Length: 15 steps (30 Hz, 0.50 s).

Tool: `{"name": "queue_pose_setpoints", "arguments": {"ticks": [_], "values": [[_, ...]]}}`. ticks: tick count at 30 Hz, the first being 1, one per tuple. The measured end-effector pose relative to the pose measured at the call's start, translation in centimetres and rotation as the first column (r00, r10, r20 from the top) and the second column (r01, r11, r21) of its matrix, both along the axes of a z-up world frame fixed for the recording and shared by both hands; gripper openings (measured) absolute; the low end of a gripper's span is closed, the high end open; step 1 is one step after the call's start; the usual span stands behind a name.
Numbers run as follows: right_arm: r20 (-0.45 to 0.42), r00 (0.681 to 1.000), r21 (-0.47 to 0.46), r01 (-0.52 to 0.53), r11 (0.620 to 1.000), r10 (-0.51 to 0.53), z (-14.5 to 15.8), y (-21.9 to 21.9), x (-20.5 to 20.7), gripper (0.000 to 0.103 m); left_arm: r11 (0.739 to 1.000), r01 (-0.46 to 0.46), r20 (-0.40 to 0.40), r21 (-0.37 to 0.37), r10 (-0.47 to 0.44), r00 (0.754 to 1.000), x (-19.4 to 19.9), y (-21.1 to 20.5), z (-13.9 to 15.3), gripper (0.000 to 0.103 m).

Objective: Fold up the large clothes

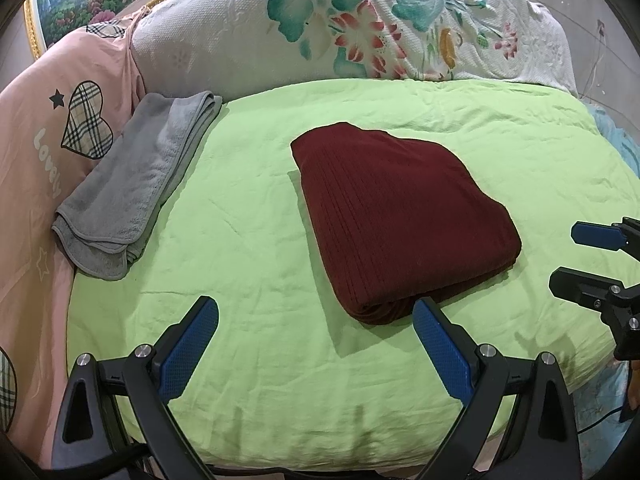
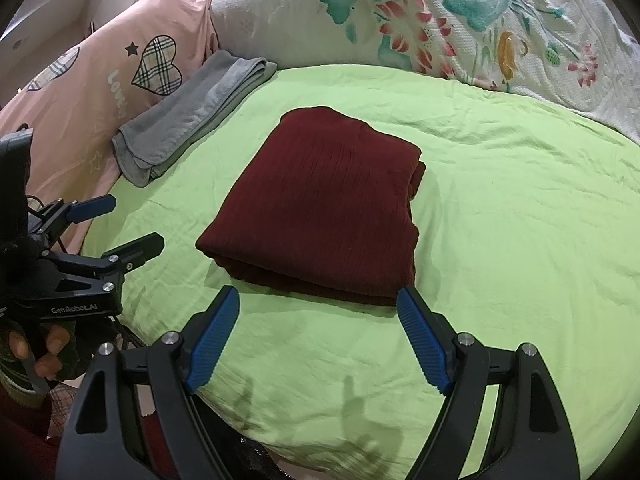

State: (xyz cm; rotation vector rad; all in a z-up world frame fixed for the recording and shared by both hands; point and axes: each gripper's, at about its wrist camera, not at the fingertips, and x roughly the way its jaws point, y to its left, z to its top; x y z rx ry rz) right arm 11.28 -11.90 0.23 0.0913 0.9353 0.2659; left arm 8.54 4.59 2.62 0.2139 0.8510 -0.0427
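Note:
A dark red ribbed garment (image 1: 400,216) (image 2: 320,208) lies folded into a thick rectangle on the green bed sheet (image 1: 256,208) (image 2: 500,216). My left gripper (image 1: 316,312) hovers open just short of the garment's near edge, nothing between its blue pads. My right gripper (image 2: 318,300) is also open, its fingers wide apart in front of the garment's near edge, holding nothing. The right gripper (image 1: 568,256) shows at the right edge of the left wrist view. In the right wrist view the left gripper (image 2: 134,226) shows at the left, gripped by a hand (image 2: 44,352).
A folded grey towel (image 1: 136,184) (image 2: 192,120) lies at the sheet's left edge. A pink quilt with plaid hearts (image 1: 40,152) (image 2: 120,68) is piled at the left. A white floral bedspread (image 1: 352,24) (image 2: 440,20) rises behind the sheet.

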Motion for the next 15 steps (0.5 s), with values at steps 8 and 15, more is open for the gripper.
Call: {"name": "queue_pose_setpoints", "arguments": {"ticks": [8,15], "values": [[-0.001,1.000,0.005,0.000,1.000,0.000,0.04,-0.05,-0.04,0.081,1.000,0.001,-0.001,-0.008,-0.001,1.000,0.22,0.20,0.18,0.098],[-0.002,1.000,0.004,0.002,1.000,-0.002,0.08,-0.04,-0.05,0.081,1.000,-0.002,0.001,-0.009,0.002,1.000,0.17,0.13,0.23,0.098]]}}
